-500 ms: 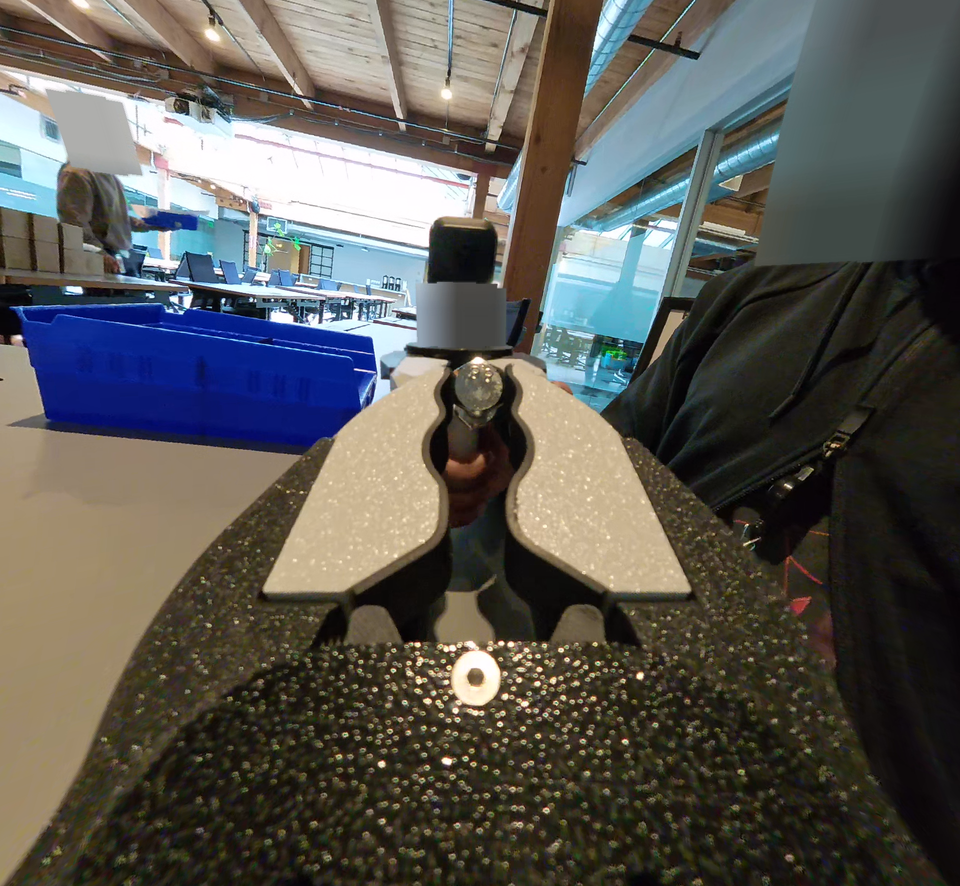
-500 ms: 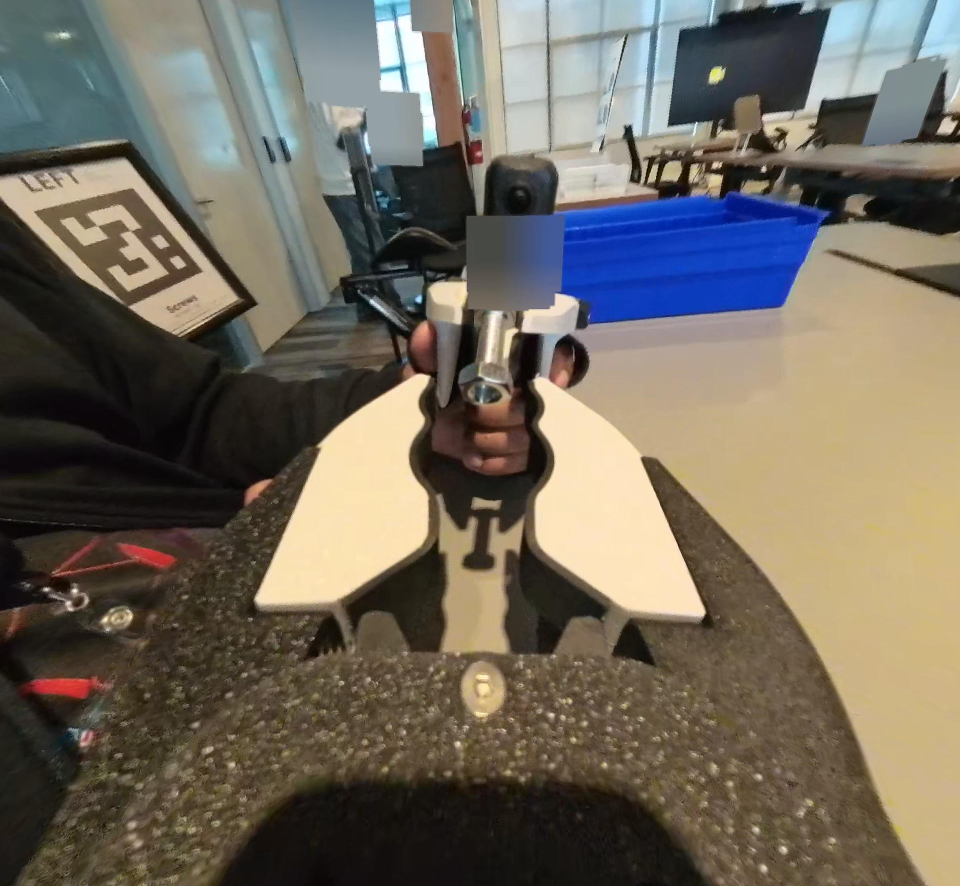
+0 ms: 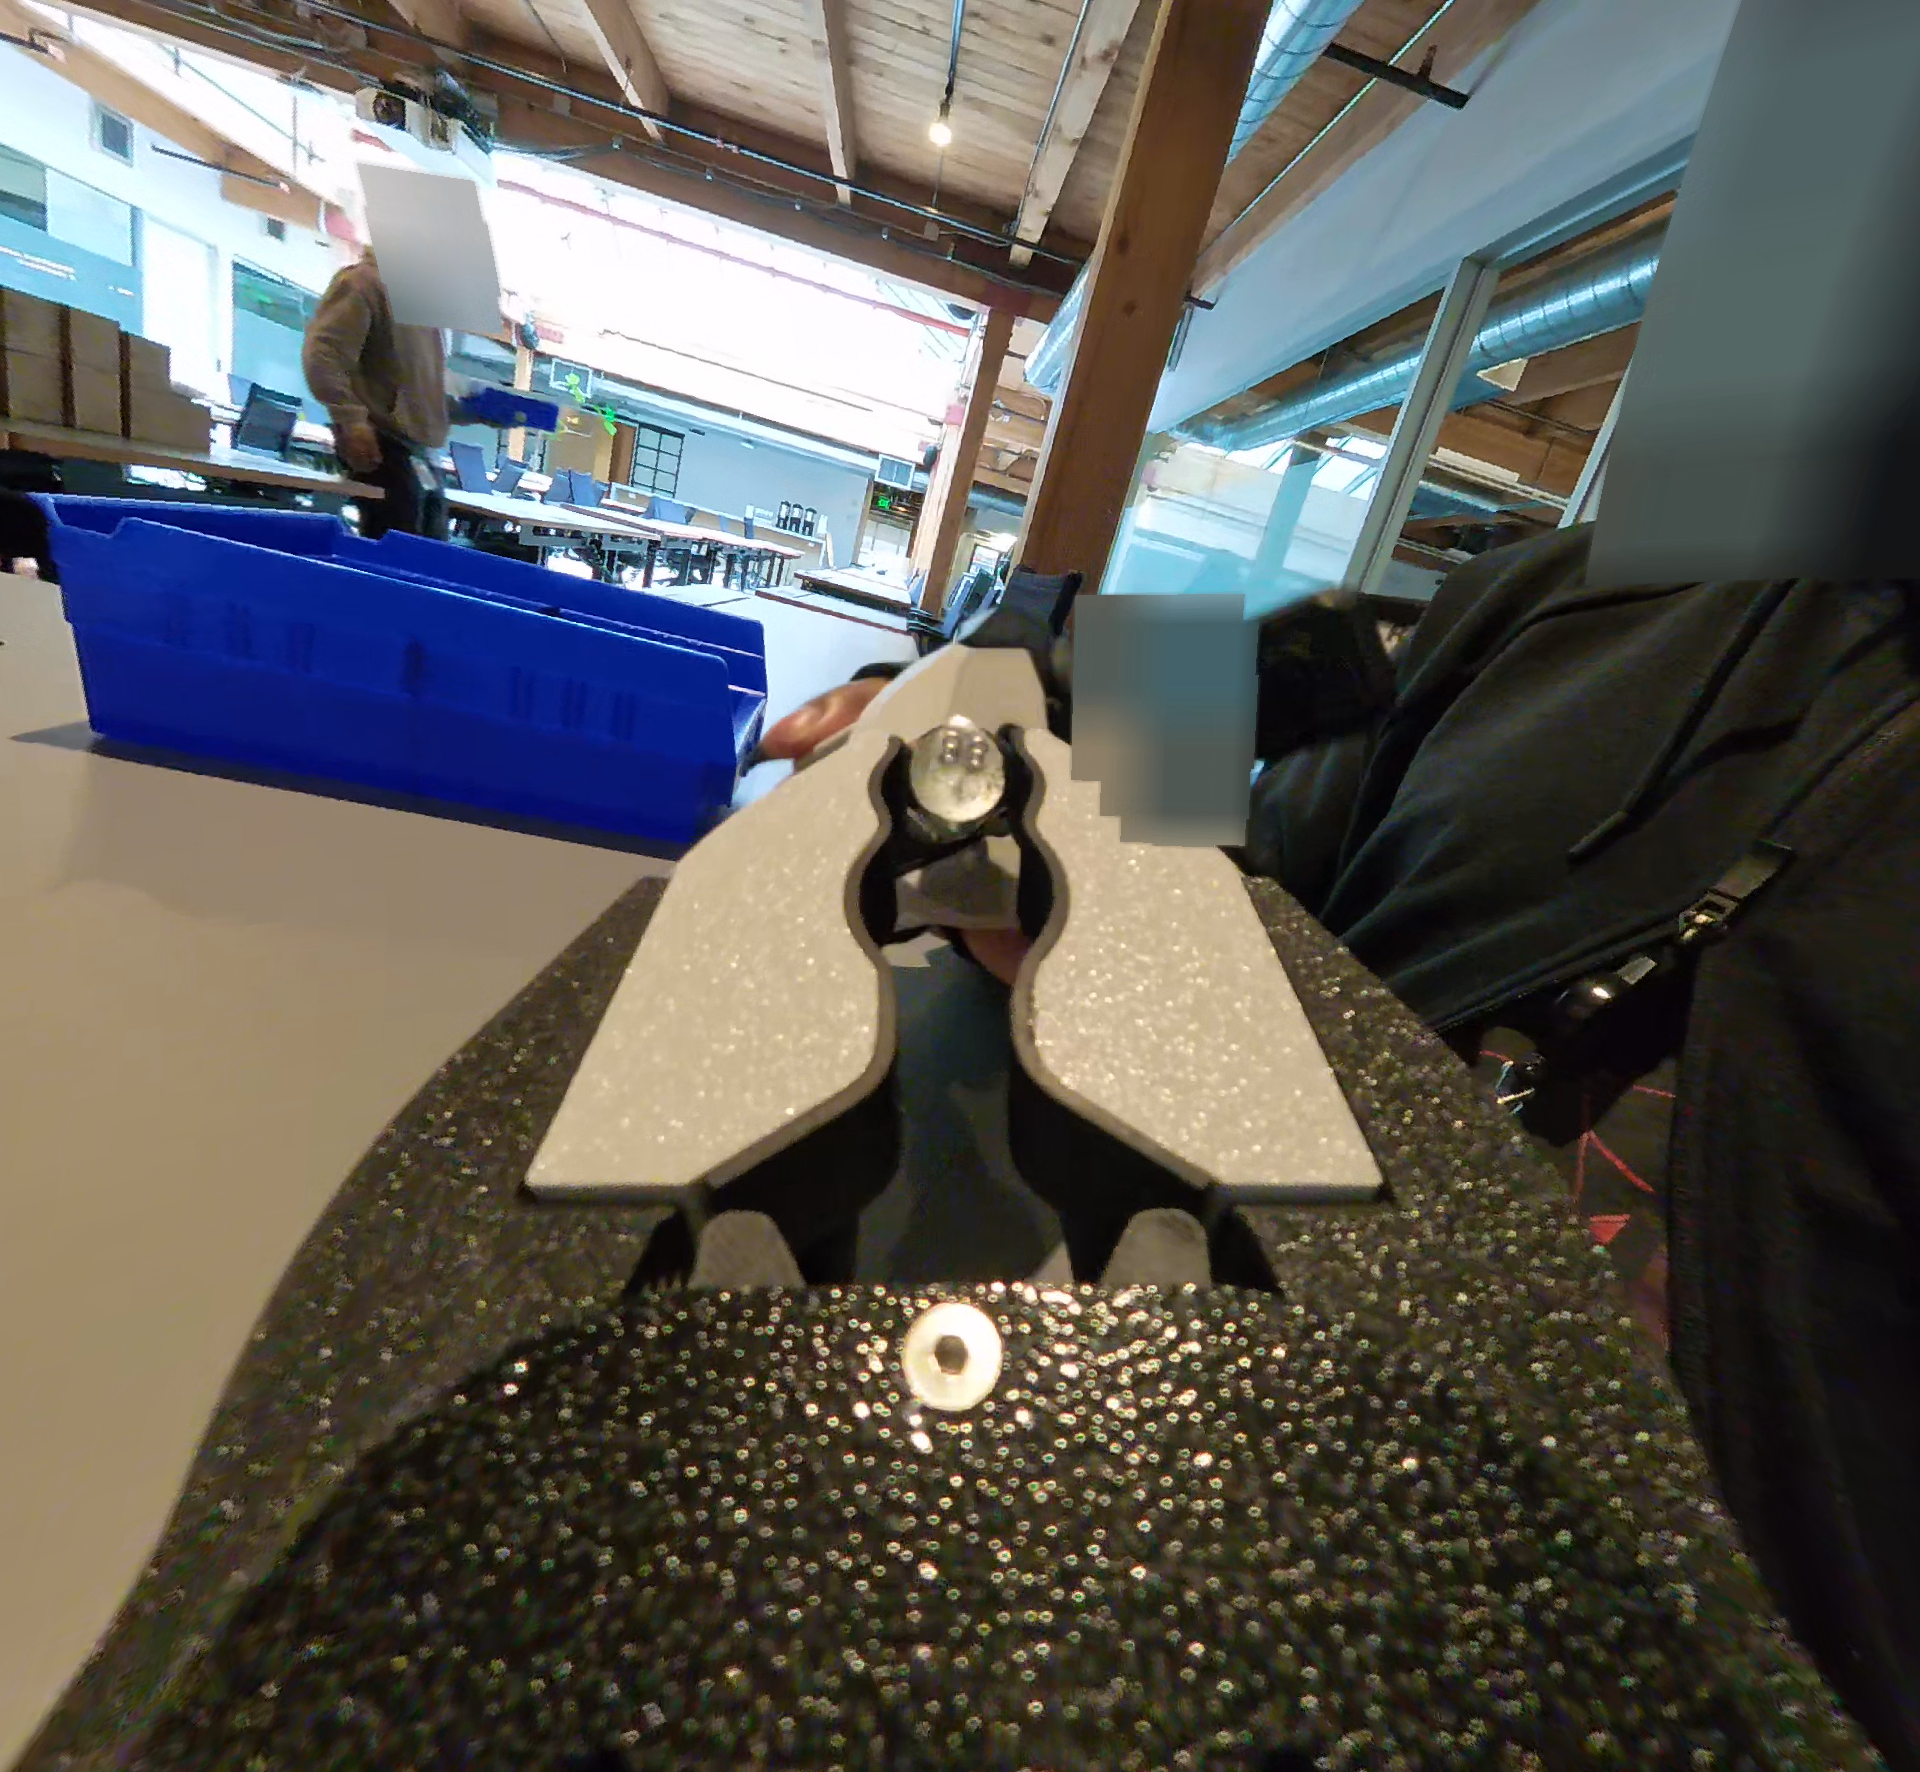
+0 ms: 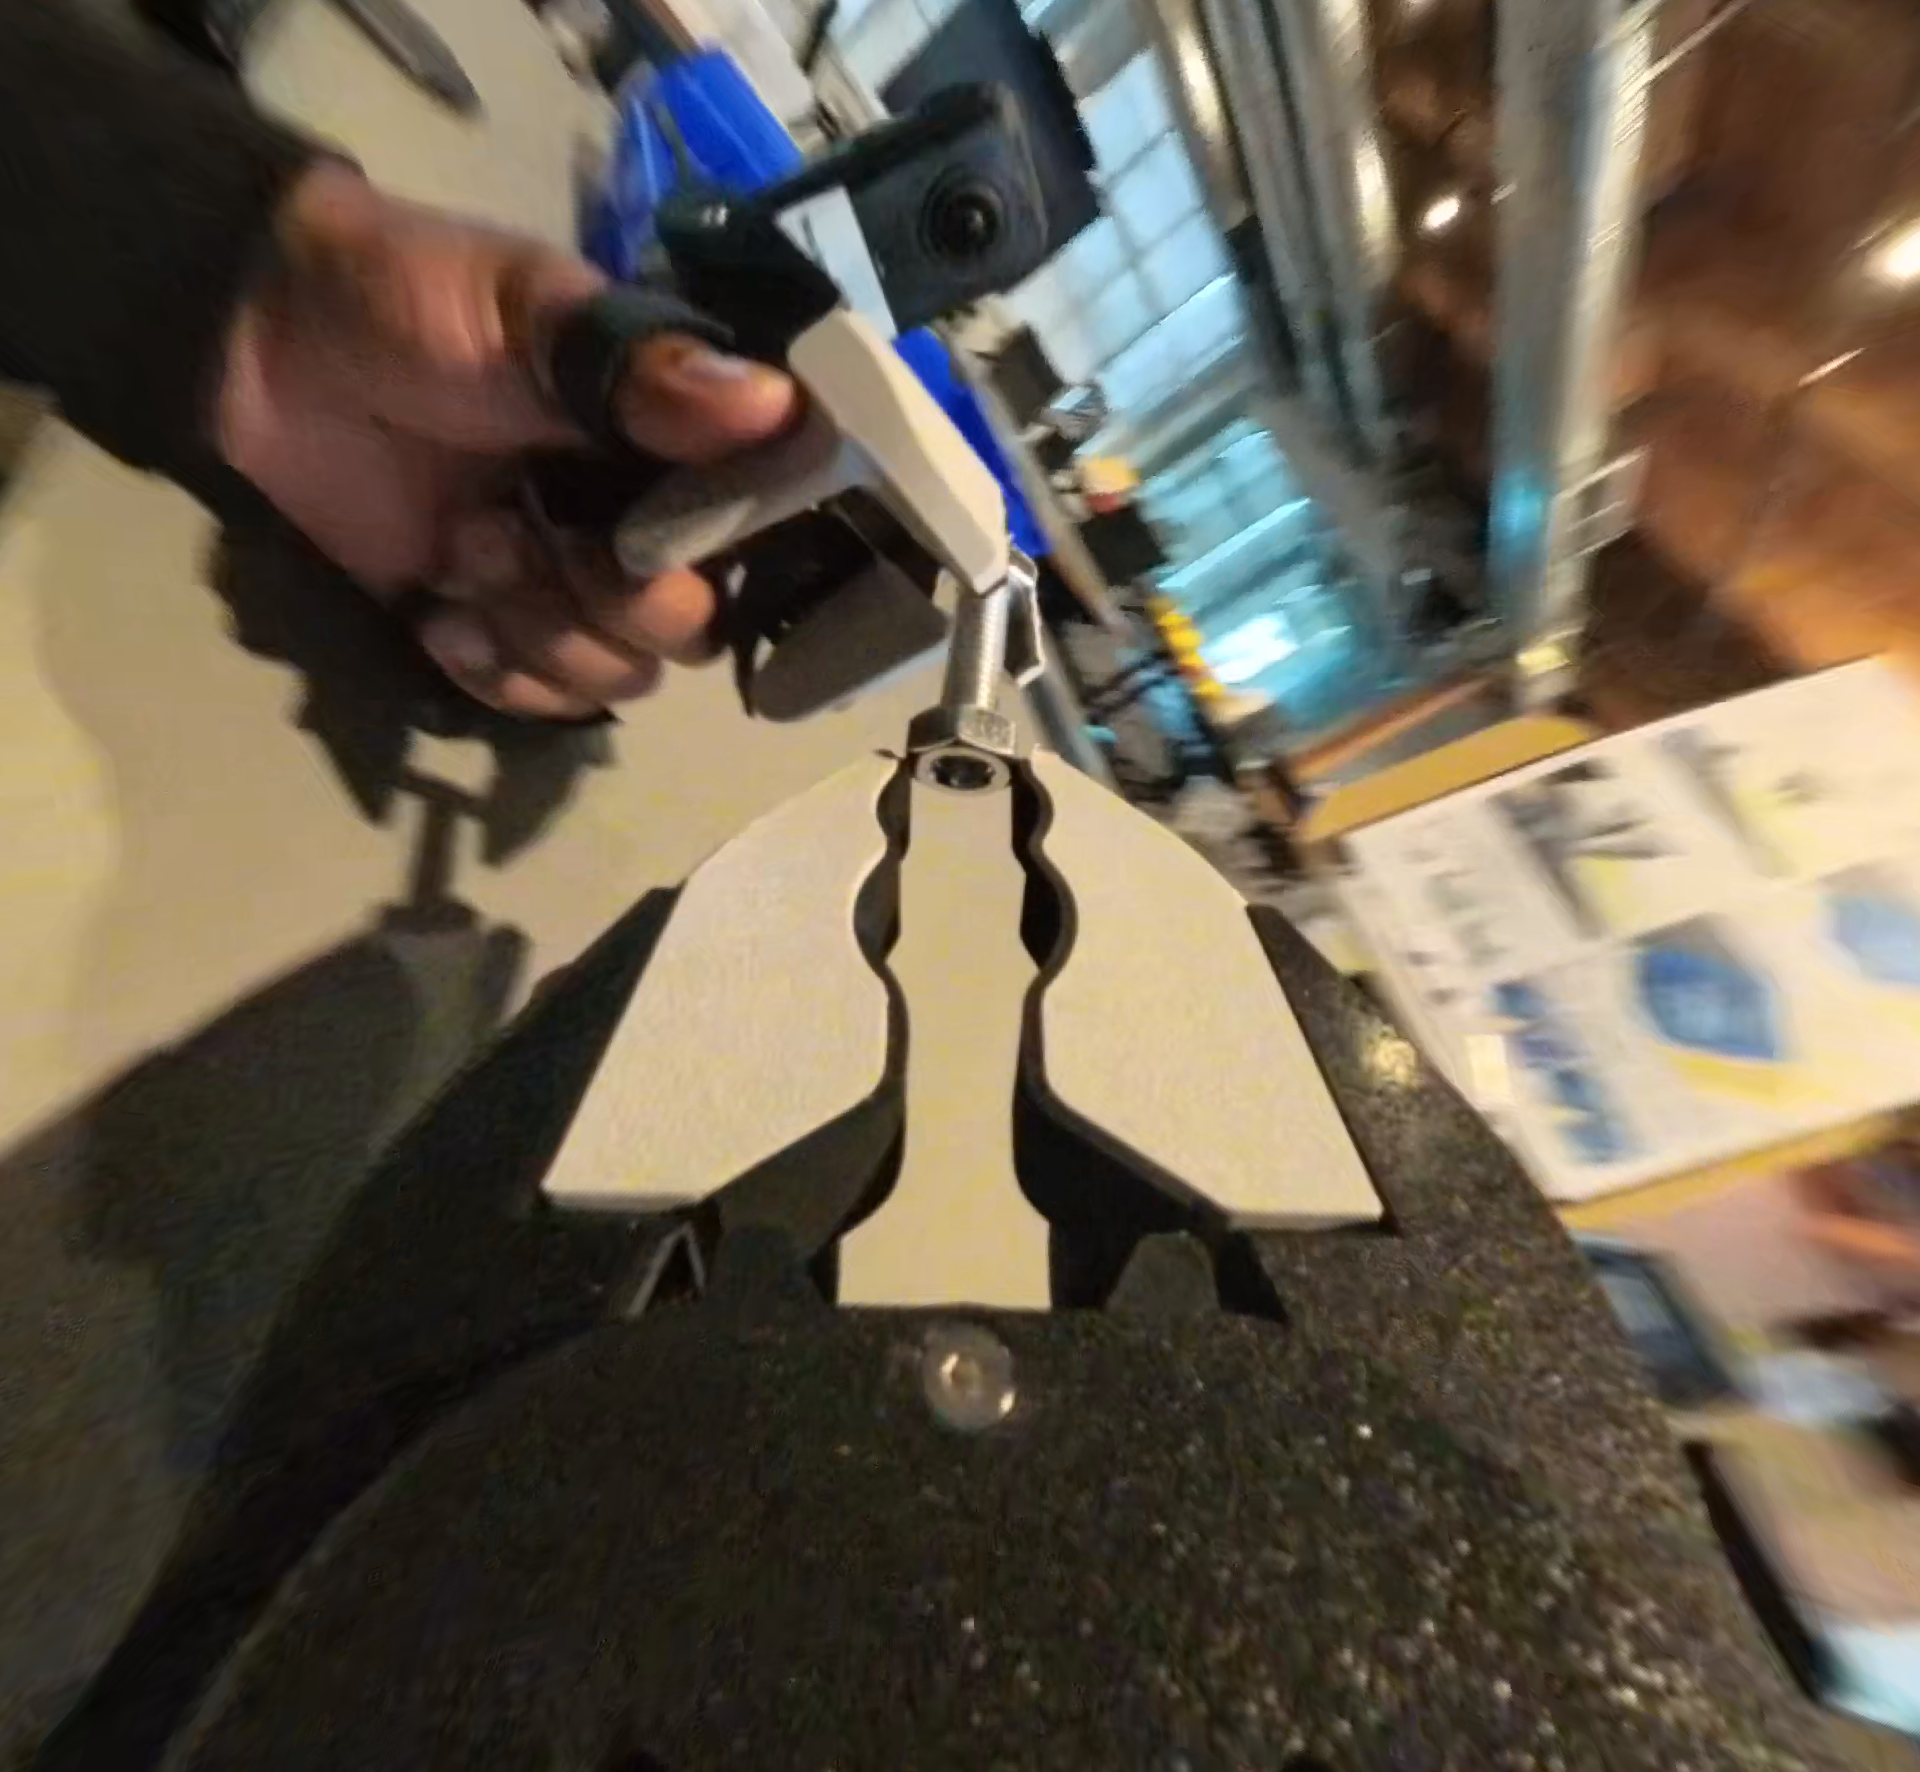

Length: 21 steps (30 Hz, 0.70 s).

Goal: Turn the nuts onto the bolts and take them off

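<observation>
A: Where is the bolt right now?

B: Held up in the air between the two tools, well above the grey bench. In the left wrist view the left tool has its fingertips closed around the bolt's round head, which faces the camera.

A: And the nut?

B: It sits on the threaded end of the bolt, pinched at the very tips of the right tool. The right tool's jaws stand narrow, pressed on the nut's flats; the hole of the nut faces the camera.

A: How do the two tools lie relative to the bolt?

B: They meet tip to tip along it. Seen from the right wrist view, the left tool comes in from the upper left of the bolt, gripped by the person's hand, with its camera above. That view is tilted and blurred.

A: Anything else near the bolt?

B: A blue bin rests on the bench to the left of the bolt in the left wrist view, farther back. The person's dark jacket fills the space to the bolt's right.
</observation>
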{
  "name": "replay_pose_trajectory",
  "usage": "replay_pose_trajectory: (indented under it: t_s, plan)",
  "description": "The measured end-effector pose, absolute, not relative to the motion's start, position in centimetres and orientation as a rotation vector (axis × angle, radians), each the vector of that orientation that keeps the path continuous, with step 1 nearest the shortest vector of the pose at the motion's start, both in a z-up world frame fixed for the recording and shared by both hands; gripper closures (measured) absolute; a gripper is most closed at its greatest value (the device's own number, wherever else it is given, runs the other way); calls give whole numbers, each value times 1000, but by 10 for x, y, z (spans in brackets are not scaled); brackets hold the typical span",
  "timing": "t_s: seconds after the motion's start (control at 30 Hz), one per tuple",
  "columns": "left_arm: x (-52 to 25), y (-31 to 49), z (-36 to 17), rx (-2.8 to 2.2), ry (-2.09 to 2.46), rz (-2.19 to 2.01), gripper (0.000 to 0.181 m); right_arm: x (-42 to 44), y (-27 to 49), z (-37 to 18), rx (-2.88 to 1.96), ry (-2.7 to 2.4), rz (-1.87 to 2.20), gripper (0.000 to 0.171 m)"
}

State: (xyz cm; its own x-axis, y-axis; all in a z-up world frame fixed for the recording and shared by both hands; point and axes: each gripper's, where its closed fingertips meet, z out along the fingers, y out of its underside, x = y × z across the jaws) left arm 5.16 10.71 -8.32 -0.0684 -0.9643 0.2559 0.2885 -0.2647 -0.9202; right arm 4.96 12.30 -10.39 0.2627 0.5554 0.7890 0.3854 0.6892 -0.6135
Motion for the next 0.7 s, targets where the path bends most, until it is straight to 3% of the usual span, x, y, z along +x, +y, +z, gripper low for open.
replay_pose_trajectory:
  t_s: [0.13, 0.33, 0.5, 0.63, 0.7]
  plan:
    - [50, 107, -82, -1142, 858, -1553, 164, 49, 123, -104, -832, -1341, 65, 153]
    - [46, 107, -78, -1113, 842, -1556, 164, 48, 114, -98, -1026, -1290, 572, 134]
    - [48, 103, -77, -1098, 865, -1542, 164, 43, 101, -101, -1198, -1268, 1027, 134]
    - [51, 101, -78, -1103, 889, -1535, 164, 44, 101, -98, -1213, -1244, 1086, 153]
    - [51, 103, -80, -1118, 883, -1528, 164, 45, 104, -99, -1195, -1258, 994, 153]
